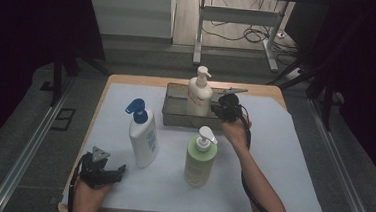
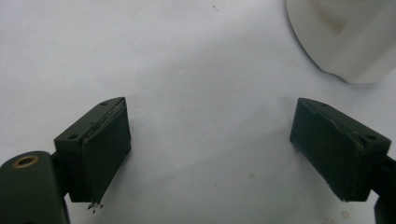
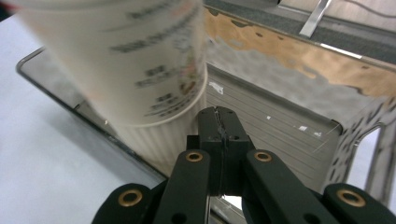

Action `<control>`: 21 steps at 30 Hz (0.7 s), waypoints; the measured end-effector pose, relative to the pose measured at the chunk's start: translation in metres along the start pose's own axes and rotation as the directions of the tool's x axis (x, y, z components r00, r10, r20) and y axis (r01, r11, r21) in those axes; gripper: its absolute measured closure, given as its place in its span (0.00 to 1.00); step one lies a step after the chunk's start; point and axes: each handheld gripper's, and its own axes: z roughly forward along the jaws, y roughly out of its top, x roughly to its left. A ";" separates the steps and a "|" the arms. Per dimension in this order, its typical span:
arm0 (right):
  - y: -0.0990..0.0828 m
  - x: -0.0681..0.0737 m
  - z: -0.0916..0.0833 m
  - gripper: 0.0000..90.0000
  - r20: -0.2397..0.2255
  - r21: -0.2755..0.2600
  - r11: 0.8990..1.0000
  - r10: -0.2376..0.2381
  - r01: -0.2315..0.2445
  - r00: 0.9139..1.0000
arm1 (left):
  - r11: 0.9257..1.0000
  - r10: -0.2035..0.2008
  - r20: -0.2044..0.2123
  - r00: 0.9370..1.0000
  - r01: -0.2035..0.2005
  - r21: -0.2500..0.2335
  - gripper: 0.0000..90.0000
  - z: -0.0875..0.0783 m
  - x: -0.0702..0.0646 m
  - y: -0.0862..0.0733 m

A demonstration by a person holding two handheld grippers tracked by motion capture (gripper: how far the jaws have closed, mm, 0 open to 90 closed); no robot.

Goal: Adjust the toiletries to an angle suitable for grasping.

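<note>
White pump bottle point(image 1: 199, 93) stands upright in the metal tray point(image 1: 175, 116) at 12 o'clock on the bench point(image 1: 272, 90), label blurred and top cut off in the right gripper view. Right tool point(image 1: 222, 110) at the tray's 3 o'clock wall, jaws closed on nothing. Left tool point(image 2: 210, 140) open over white sheet point(image 2: 196, 70) at 7 o'clock, blue-pump bottle point(image 1: 142, 137) base cut off beside it

A wooden bench point(image 1: 117, 79) under a white sheet point(image 1: 282, 157) stands on grey carpet point(image 1: 36, 100). Metal rails point(image 1: 27, 150) run along both sides of it. Dark curtains point(image 1: 26, 24) close off left and right. Behind, a white desk frame point(image 1: 242, 14) stands over loose cables point(image 1: 253, 34) on a paler floor point(image 1: 185, 15), beside a white cabinet point(image 1: 132, 9). The light is dim.
</note>
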 end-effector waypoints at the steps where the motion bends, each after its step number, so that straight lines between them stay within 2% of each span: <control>1: 0.000 -0.001 0.002 1.00 -0.003 0.002 1.000 0.007 -0.007 1.000 | 1.000 -0.001 0.000 1.000 0.001 0.000 0.14 0.000 0.000 0.000; 13: -0.001 -0.002 0.019 1.00 0.001 0.025 0.999 0.035 -0.035 0.999 | 1.000 0.000 0.001 1.000 0.000 0.000 0.14 0.000 0.000 0.000; 21: 0.000 0.004 0.025 1.00 -0.017 0.032 0.999 0.026 -0.026 1.000 | 1.000 0.000 0.001 1.000 0.000 0.000 0.14 0.000 0.000 0.000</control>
